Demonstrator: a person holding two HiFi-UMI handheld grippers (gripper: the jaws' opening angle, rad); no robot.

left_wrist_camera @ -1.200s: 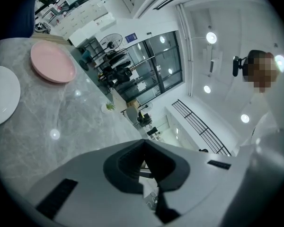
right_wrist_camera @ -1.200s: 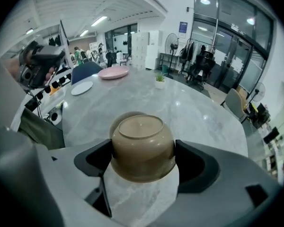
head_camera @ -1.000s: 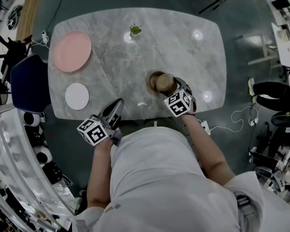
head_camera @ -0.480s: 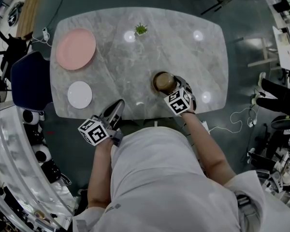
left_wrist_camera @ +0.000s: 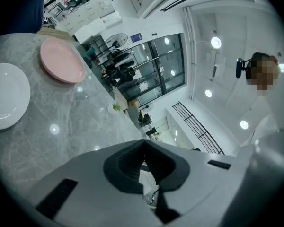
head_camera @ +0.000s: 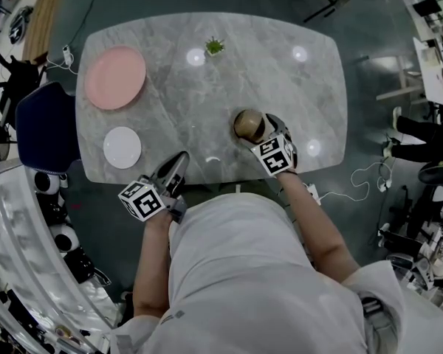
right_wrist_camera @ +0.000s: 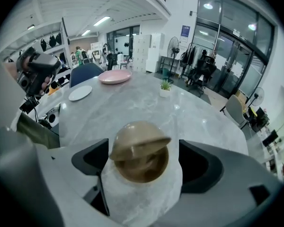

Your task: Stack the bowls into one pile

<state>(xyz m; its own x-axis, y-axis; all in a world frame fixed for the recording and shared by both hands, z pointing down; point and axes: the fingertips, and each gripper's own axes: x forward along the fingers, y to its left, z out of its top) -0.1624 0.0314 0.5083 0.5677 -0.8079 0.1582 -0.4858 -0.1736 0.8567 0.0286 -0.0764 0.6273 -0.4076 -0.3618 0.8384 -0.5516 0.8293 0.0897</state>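
Two brown bowls [head_camera: 246, 124] nested on tabletop [head_camera: 170, 109], nearer person than small plant [head_camera: 215, 46], upper bowl [right_wrist_camera: 137, 138] tilted. Right gripper [right_wrist_camera: 143, 167] straddles pile, jaws just opened wide, released. Left gripper [left_wrist_camera: 144, 162] clenched, empty. Risk: withdrawing jaw clips tilted bowl, tips it off pile.
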